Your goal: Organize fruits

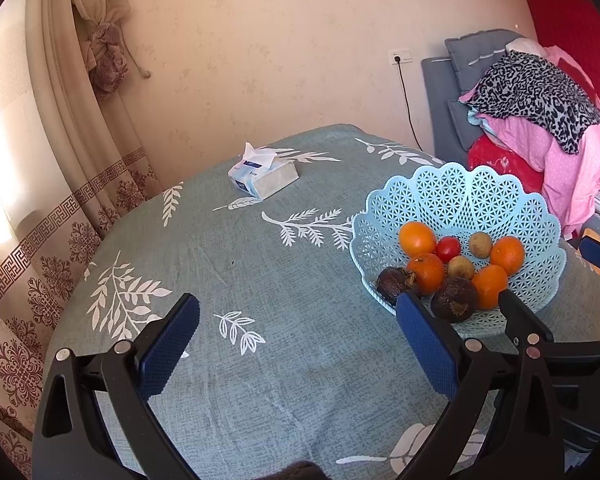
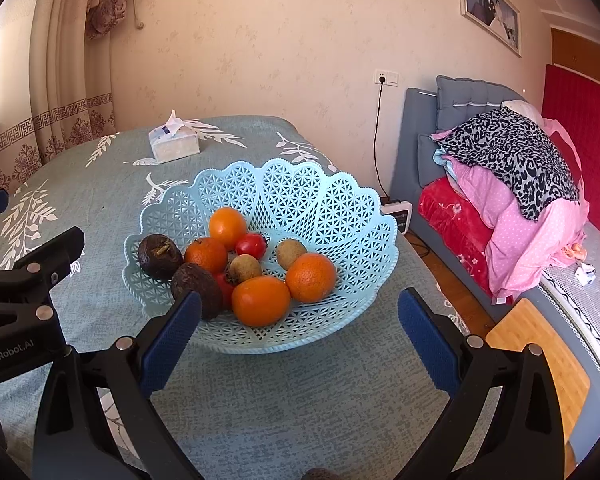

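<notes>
Plainly, fruit: all seen heaped in the basket [image 2: 332,216], centre of the right wrist frame, on the surface [image 2: 284,400].
Nearer arm: the right gripper [image 2: 300,322], basket dead ahead; from the left gripper [image 1: 298,328] it lies at right.
Long axis: none marked; round fruit.
Pose: both grippers released, empty, held low and level.
</notes>
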Tool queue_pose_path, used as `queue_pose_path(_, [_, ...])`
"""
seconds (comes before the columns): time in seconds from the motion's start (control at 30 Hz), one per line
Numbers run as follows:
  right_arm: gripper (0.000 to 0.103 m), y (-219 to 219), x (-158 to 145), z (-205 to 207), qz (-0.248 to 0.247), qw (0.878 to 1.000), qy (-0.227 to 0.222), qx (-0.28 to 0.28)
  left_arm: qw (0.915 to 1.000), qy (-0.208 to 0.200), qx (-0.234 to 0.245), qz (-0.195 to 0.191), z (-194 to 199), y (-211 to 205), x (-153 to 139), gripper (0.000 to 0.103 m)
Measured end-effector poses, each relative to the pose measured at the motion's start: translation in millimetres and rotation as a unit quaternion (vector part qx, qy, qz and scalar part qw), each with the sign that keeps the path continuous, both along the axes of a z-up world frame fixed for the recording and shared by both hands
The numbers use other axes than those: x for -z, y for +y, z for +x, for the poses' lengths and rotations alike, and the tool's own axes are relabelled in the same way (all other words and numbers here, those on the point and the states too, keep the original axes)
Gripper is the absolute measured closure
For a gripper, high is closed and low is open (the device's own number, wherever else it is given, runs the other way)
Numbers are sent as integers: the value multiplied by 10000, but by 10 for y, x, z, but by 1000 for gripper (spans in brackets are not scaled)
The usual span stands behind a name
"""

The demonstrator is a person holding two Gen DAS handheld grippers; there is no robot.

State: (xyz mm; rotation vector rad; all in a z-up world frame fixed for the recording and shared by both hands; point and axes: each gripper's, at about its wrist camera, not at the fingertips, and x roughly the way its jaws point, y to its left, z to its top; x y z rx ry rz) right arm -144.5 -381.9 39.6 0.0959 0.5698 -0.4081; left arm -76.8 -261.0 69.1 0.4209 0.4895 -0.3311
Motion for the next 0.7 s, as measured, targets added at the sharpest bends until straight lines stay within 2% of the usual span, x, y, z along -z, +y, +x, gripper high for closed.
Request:
queue_pose_path(0.27, [3, 3, 6, 6, 11, 10000, 14, -4, 9999, -111, 16, 9, -41, -16, -13, 5])
queue_pose_path(0.7, [3, -9, 3, -2, 11, 10000, 33, 4, 10000, 62, -68, -4, 36, 12, -12, 5])
